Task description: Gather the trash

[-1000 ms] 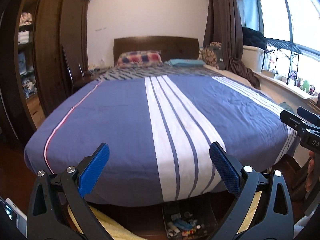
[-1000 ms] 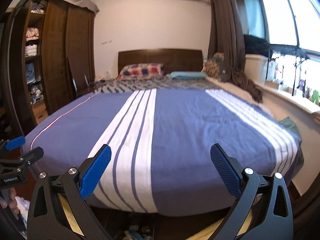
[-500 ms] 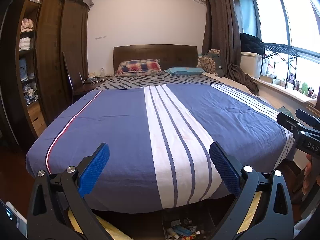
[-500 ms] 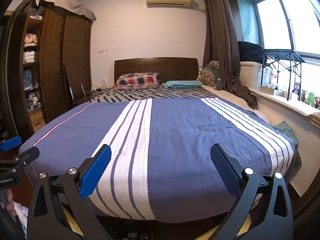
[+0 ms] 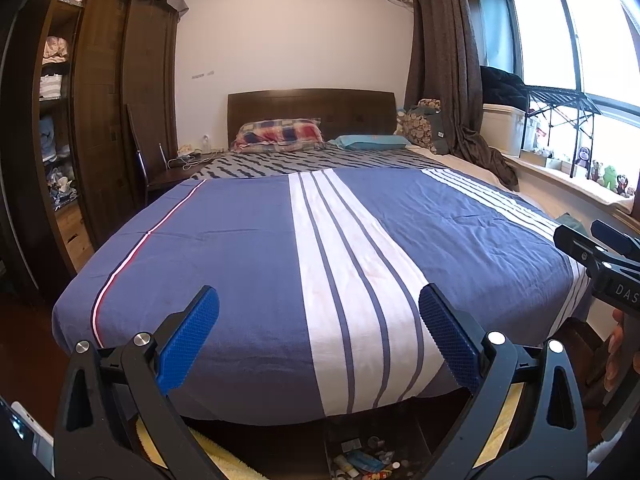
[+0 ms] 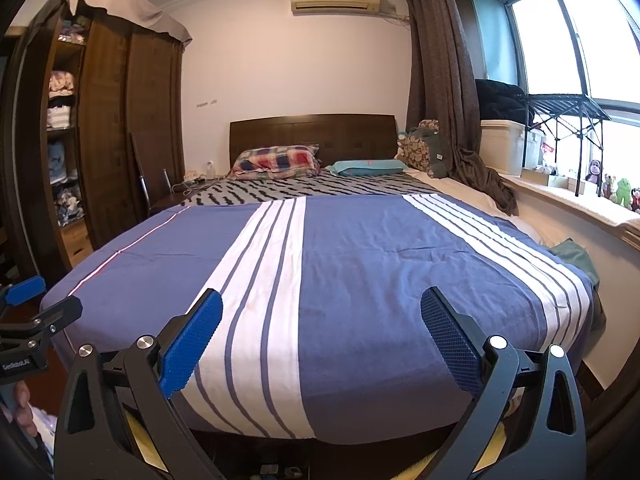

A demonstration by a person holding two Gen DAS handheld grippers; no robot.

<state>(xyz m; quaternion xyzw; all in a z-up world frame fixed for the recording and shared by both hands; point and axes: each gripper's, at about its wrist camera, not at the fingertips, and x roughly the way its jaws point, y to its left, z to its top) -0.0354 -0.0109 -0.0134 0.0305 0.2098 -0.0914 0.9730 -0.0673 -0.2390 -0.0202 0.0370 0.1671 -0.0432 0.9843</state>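
Fingers of my left gripper (image 5: 319, 334) and right gripper (image 6: 321, 336) both stand wide apart, holding nothing. Below the foot of the blue-and-white striped bed (image 5: 248, 264), a dark low box of small mixed litter (image 5: 366, 462) looks like my target. My worry: the pieces are tiny and jumbled, so a grab could scatter them. Beyond the bed, the wooden headboard (image 5: 312, 108).
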